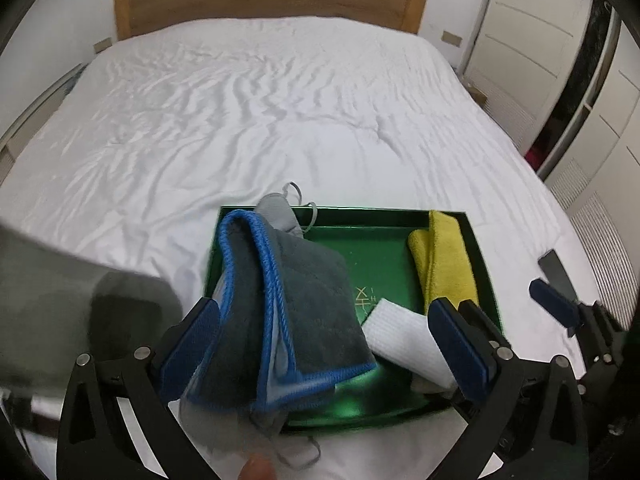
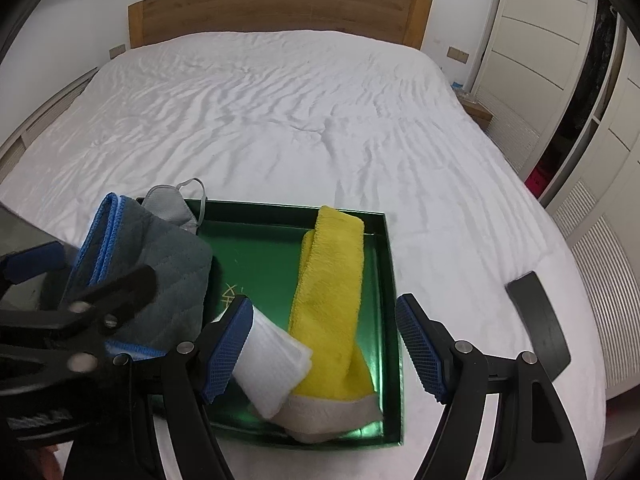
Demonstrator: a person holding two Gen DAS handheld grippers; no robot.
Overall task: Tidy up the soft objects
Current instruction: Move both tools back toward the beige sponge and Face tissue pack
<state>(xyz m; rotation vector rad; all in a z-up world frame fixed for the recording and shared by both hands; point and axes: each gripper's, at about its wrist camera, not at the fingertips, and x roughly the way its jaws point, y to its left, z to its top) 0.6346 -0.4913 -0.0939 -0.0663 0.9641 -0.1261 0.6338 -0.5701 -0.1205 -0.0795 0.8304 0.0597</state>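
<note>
A green tray lies on the white bed. A folded grey towel with blue trim drapes over the tray's left side, on top of a grey face mask. My left gripper is wide open around the towel, and its pads do not press it. A yellow towel lies along the tray's right wall, with a rolled white cloth and a cream cloth beside it. My right gripper stands open over these, its right finger outside the tray wall.
The wrinkled white sheet stretches to a wooden headboard. White wardrobe doors line the right side. A blurred grey panel sits at the left. A fingertip shows at the bottom edge.
</note>
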